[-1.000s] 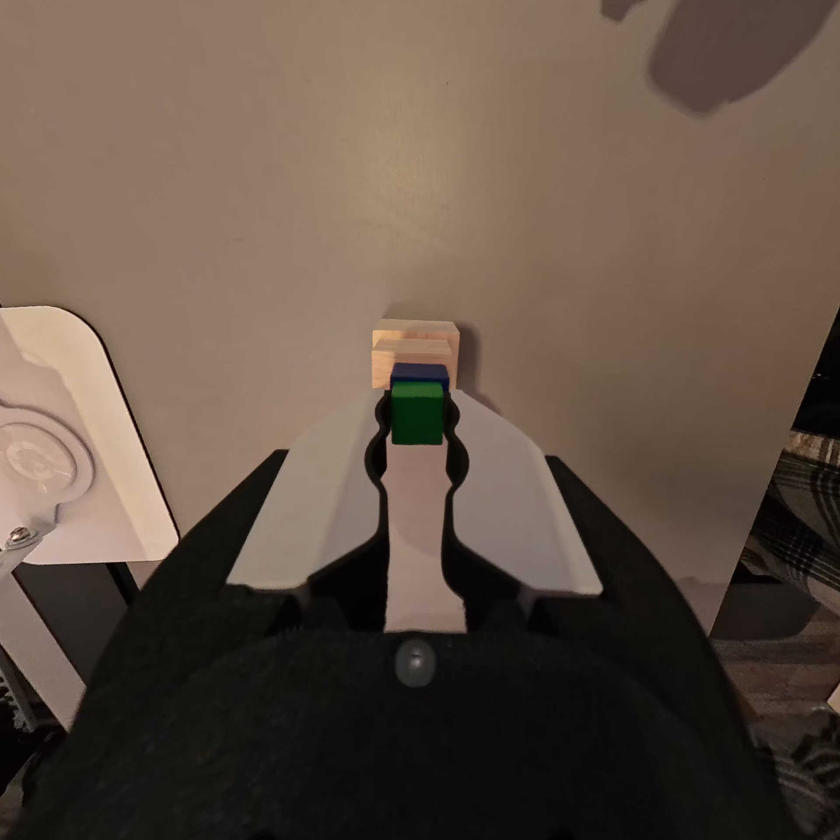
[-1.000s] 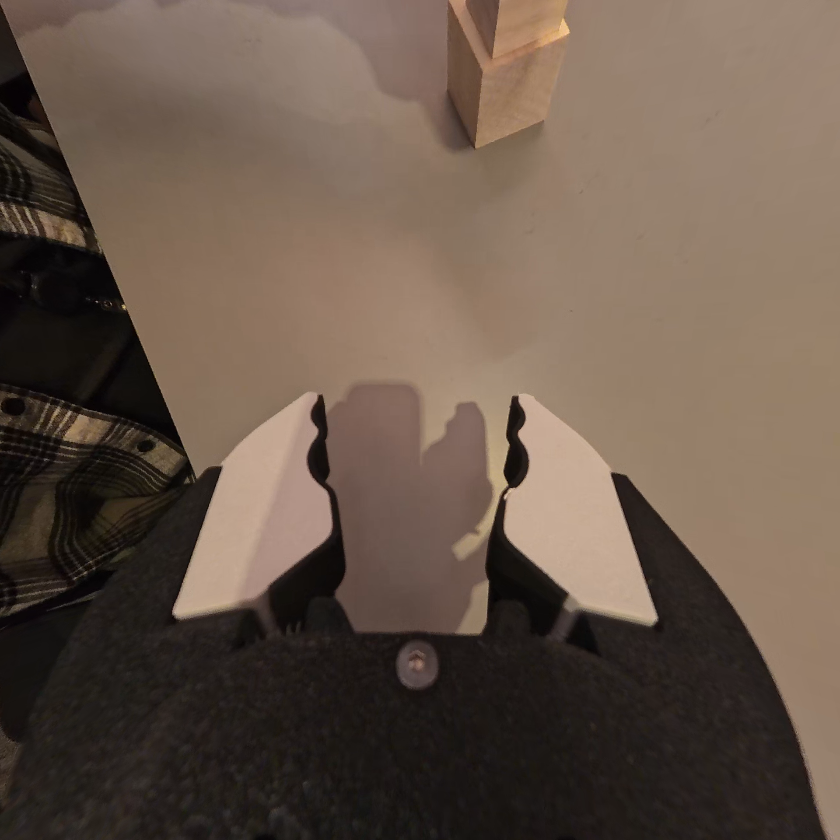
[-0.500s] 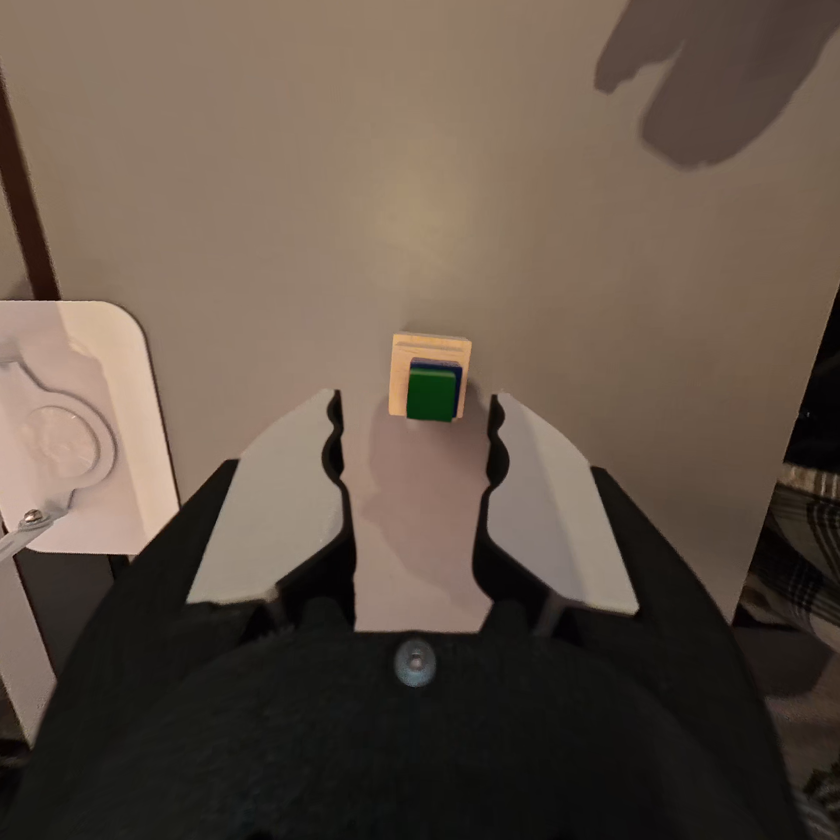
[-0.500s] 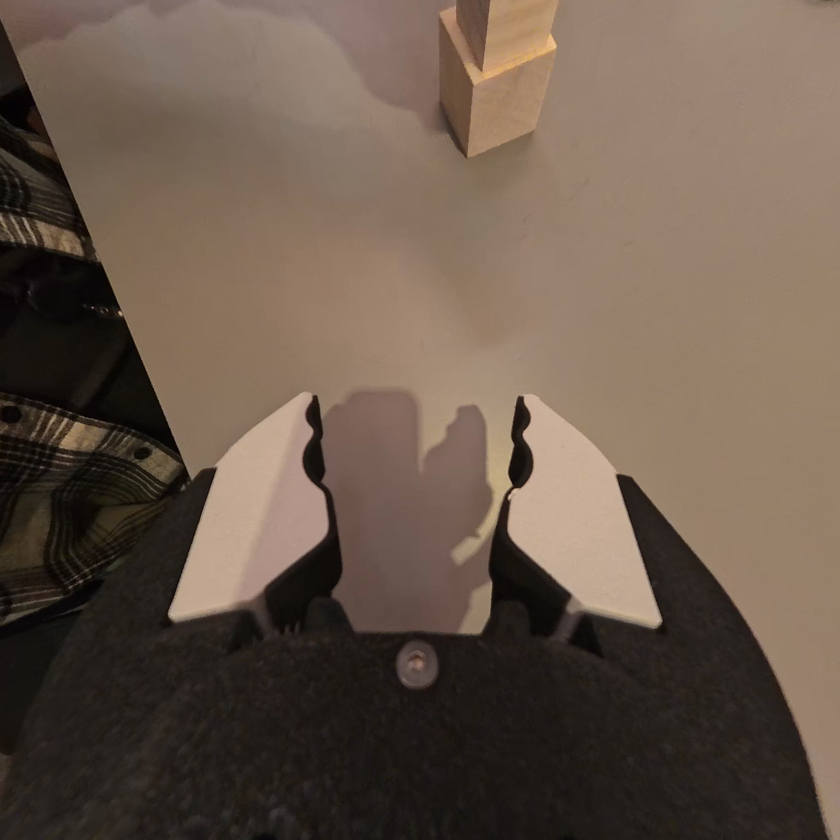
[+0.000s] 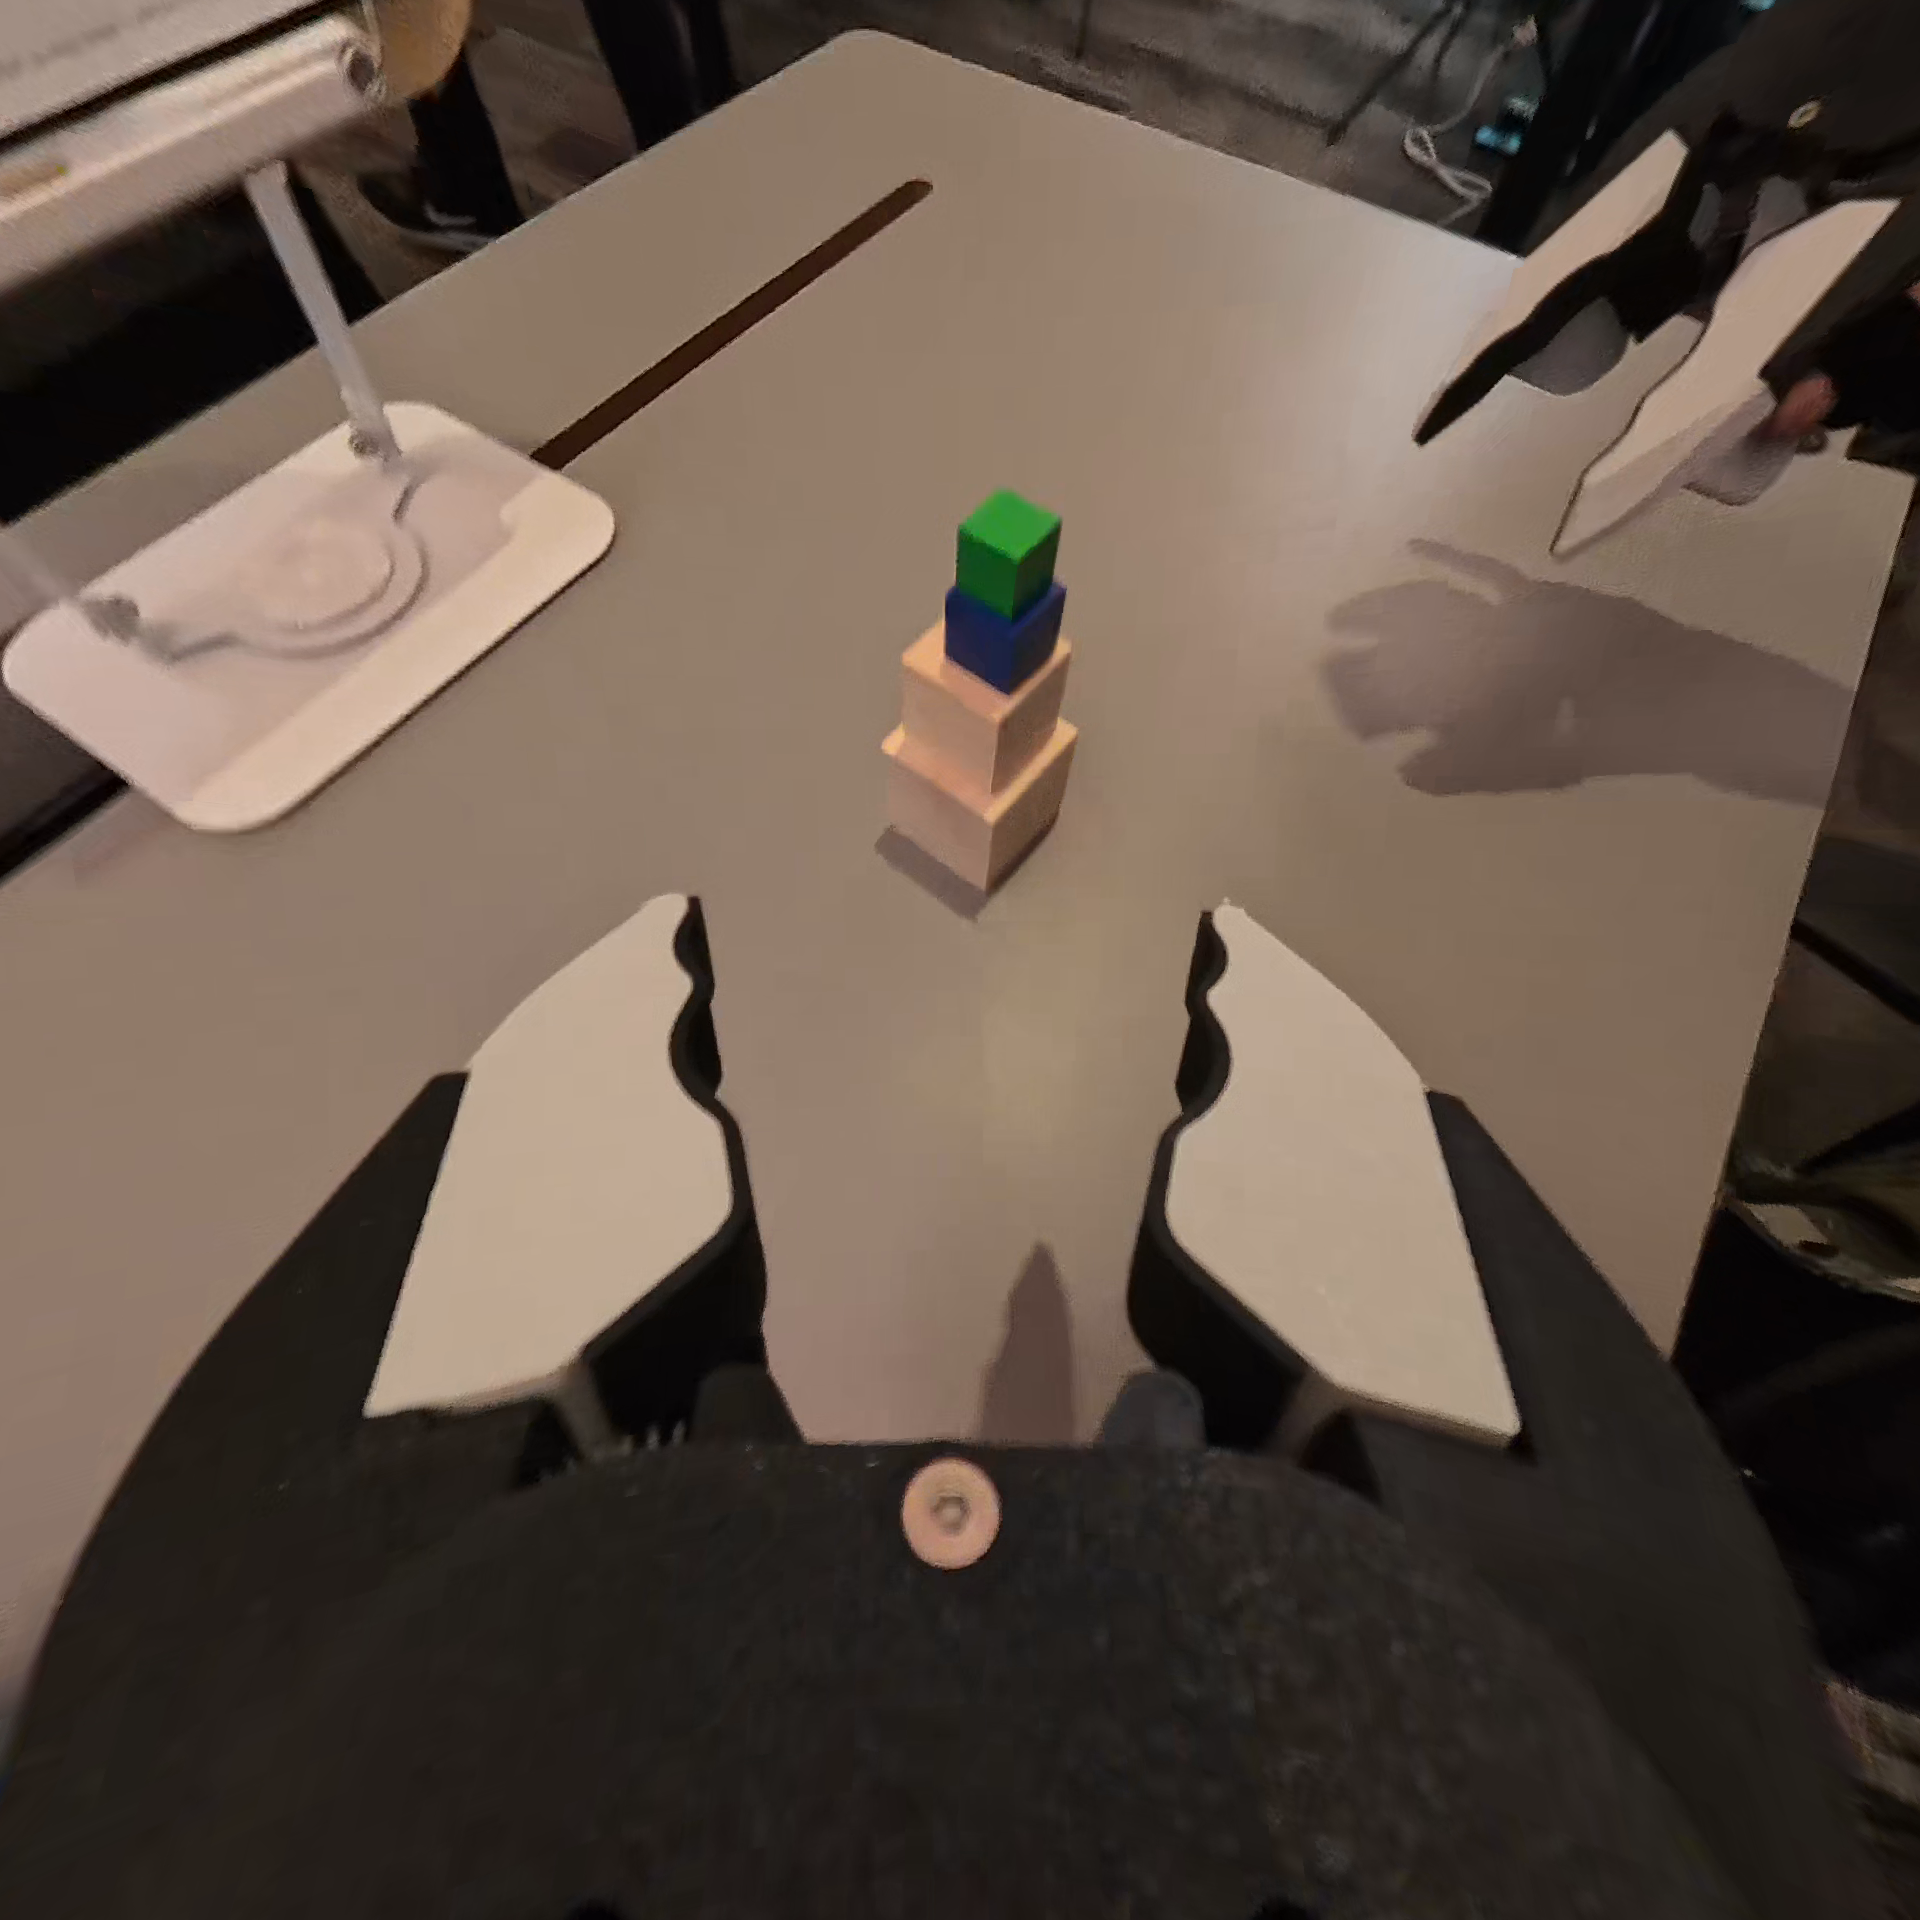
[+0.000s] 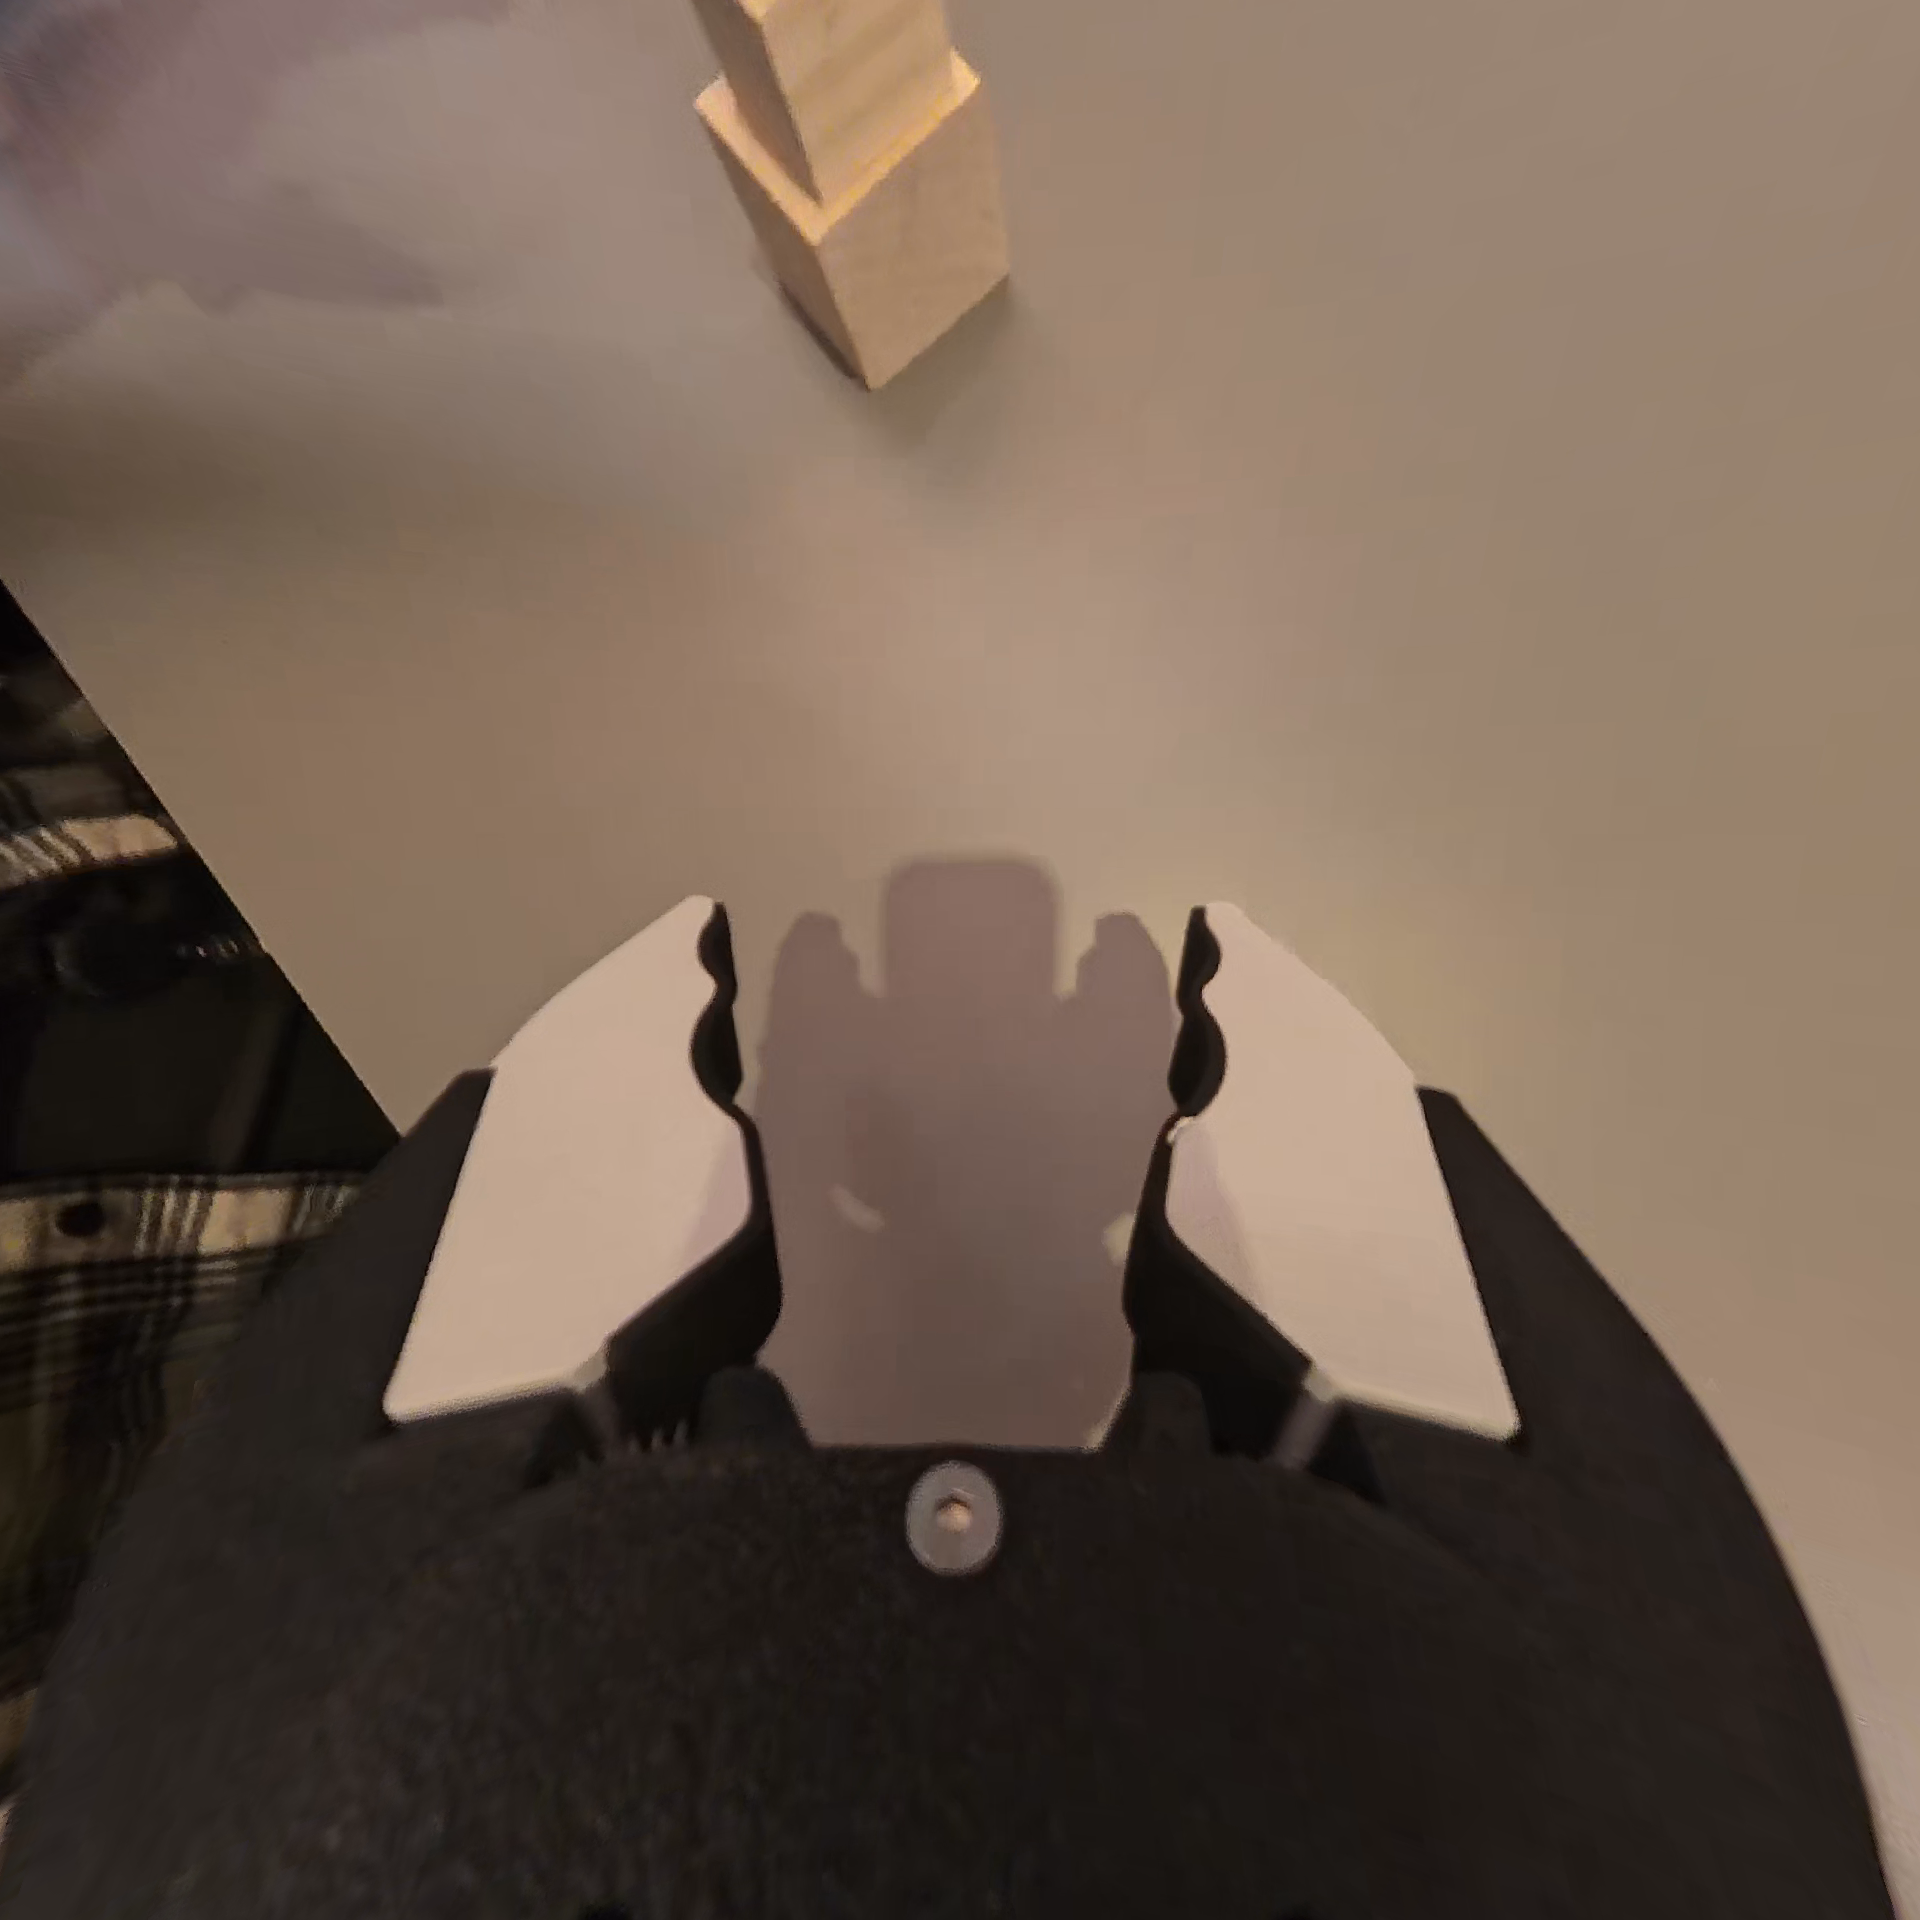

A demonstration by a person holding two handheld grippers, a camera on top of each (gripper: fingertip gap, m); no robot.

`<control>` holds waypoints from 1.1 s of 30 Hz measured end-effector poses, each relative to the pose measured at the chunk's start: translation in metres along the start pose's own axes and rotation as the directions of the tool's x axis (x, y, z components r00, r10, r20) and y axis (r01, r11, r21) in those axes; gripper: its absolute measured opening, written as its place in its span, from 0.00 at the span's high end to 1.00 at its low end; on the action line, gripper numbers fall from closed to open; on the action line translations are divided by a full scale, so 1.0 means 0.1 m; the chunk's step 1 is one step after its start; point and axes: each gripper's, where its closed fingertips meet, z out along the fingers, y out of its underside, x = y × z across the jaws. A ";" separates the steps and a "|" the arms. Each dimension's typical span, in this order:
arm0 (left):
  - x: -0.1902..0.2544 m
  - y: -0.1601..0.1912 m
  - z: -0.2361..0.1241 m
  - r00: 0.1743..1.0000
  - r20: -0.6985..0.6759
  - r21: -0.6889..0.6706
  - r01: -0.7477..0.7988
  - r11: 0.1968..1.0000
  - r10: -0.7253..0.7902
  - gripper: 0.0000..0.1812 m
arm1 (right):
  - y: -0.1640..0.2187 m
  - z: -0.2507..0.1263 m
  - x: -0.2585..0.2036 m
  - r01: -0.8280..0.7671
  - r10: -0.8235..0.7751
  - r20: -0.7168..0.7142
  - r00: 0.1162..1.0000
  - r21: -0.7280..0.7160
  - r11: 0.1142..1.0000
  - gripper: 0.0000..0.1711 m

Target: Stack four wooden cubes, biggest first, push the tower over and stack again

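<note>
The grey matte surface [image 5: 1195, 436], a smooth flat top with rounded corners and a long dark slot running toward 11 o'clock, is carrying everything. Near its middle in the left wrist view, the tower is standing upright, its long axis vertical and its corner edges turned toward the camera. At the bottom the largest cube [image 5: 971, 805] of pale bare wood is sitting on the surface; on it the second pale wooden cube [image 5: 982, 707] is resting, then the glossy blue cube [image 5: 1003, 639], and the smallest, the green cube [image 5: 1006, 554], is topping the stack (each layer a little twisted against the one below).

The left gripper [image 5: 951, 920] is hovering at 6 o'clock of the tower, well apart from it, its white scalloped fingers spread wide with nothing between them. The right gripper [image 6: 956, 920] is hanging at 2 o'clock of the tower in the left wrist view, jaws likewise parted and empty; its own camera is showing only the tower's two pale lower cubes at 12 o'clock.

At 10 o'clock a white rounded stand base [image 5: 312, 613] with a thin metal rod is lying flat.
</note>
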 end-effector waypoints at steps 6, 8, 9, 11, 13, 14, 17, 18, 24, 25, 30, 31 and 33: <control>0.01 0.37 -0.34 0.995 0.075 0.085 0.058 0.995 -0.065 0.53 | -0.24 0.17 0.01 -0.156 0.154 -0.062 0.986 -0.039 0.987 0.56; 0.02 0.41 -0.43 0.994 0.088 0.110 0.052 0.993 -0.062 0.53 | -0.32 0.24 -0.01 -0.217 0.213 -0.075 0.974 -0.056 0.974 0.58; 0.02 0.43 -0.47 0.994 0.096 0.116 0.048 0.992 -0.060 0.53 | -0.36 0.27 0.00 -0.246 0.240 -0.091 0.967 -0.062 0.967 0.59; 0.01 0.46 -0.54 0.993 0.109 0.135 0.039 0.990 -0.054 0.54 | -0.44 0.33 0.00 -0.293 0.283 -0.113 0.952 -0.079 0.953 0.61; 0.03 0.48 -0.59 0.995 0.088 0.135 0.033 0.990 -0.045 0.54 | -0.50 0.40 -0.01 -0.329 0.316 -0.127 0.940 -0.107 0.938 0.63; 0.04 0.48 -0.62 0.996 0.083 0.143 0.030 0.989 -0.042 0.54 | -0.54 0.44 -0.02 -0.342 0.328 -0.125 0.936 -0.117 0.932 0.70; 0.10 0.44 -0.73 0.998 0.053 0.189 0.019 0.982 -0.030 0.57 | -0.69 0.56 -0.10 -0.387 0.381 -0.074 0.922 -0.127 0.913 1.00; 0.10 0.45 -0.75 0.998 0.050 0.191 0.015 0.981 -0.025 0.57 | -0.72 0.59 -0.10 -0.408 0.400 -0.082 0.913 -0.132 0.903 1.00; 0.06 0.48 -0.91 0.998 0.055 0.205 0.004 0.979 -0.016 0.57 | -0.88 0.77 -0.06 -0.459 0.442 -0.139 0.886 -0.133 0.878 1.00; 0.05 0.47 -0.93 0.998 0.058 0.211 0.006 0.978 -0.019 0.57 | -0.90 0.80 -0.05 -0.467 0.449 -0.148 0.881 -0.130 0.875 1.00; 0.02 0.48 -0.99 0.998 0.055 0.210 0.013 0.978 -0.025 0.57 | -1.02 0.92 -0.06 -0.504 0.484 -0.164 0.860 -0.122 0.855 1.00; 0.03 0.49 -0.98 0.999 0.047 0.204 0.011 0.979 -0.021 0.58 | -1.04 0.94 -0.06 -0.507 0.486 -0.168 0.858 -0.123 0.853 1.00; 0.06 0.50 -0.98 0.999 0.037 0.200 0.000 0.980 -0.008 0.59 | -1.07 0.99 -0.06 -0.510 0.487 -0.172 0.856 -0.129 0.850 1.00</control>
